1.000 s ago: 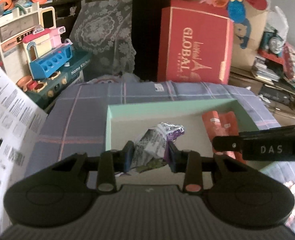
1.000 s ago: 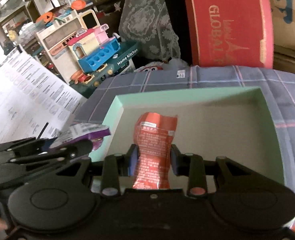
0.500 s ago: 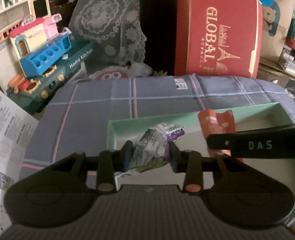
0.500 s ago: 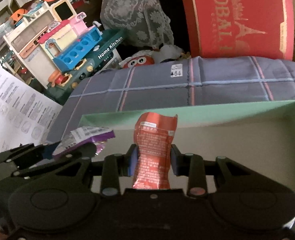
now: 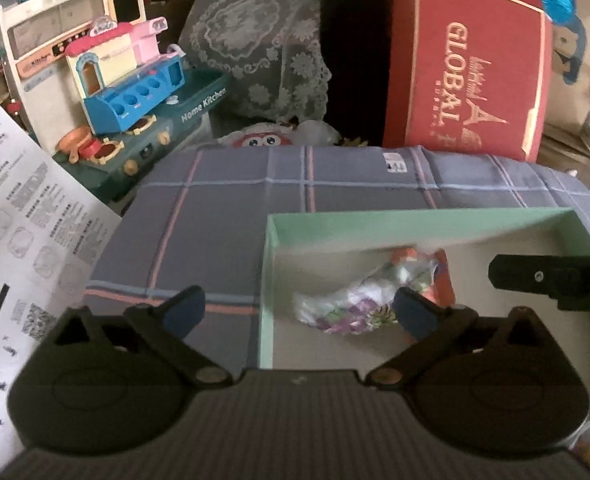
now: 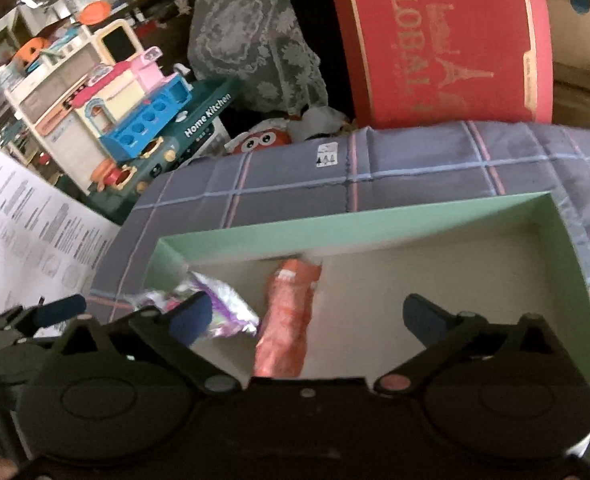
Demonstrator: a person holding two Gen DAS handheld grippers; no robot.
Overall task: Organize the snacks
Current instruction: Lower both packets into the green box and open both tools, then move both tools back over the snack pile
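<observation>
A mint-green open box point(image 5: 415, 222) point(image 6: 335, 228) sits on a plaid cloth. A crumpled silver and purple snack packet point(image 5: 355, 304) point(image 6: 219, 308) lies loose in the box near its left wall. An orange-red snack packet point(image 6: 287, 316) lies loose in the box beside it; in the left wrist view only its top point(image 5: 441, 264) shows behind the purple packet. My left gripper point(image 5: 299, 306) is open and empty over the box's left wall. My right gripper point(image 6: 309, 316) is open and empty over the box. Its finger point(image 5: 551, 280) shows in the left wrist view.
The plaid cloth point(image 5: 223, 216) covers the table. A red GLOBAL box point(image 5: 467, 64) stands behind it, with a toy kitchen set point(image 5: 135, 92) at the back left. A printed white sheet point(image 5: 19, 240) stands at the left edge.
Both grippers have opened. The purple packet dropped from the left gripper and the orange-red packet dropped from the right gripper into the box.
</observation>
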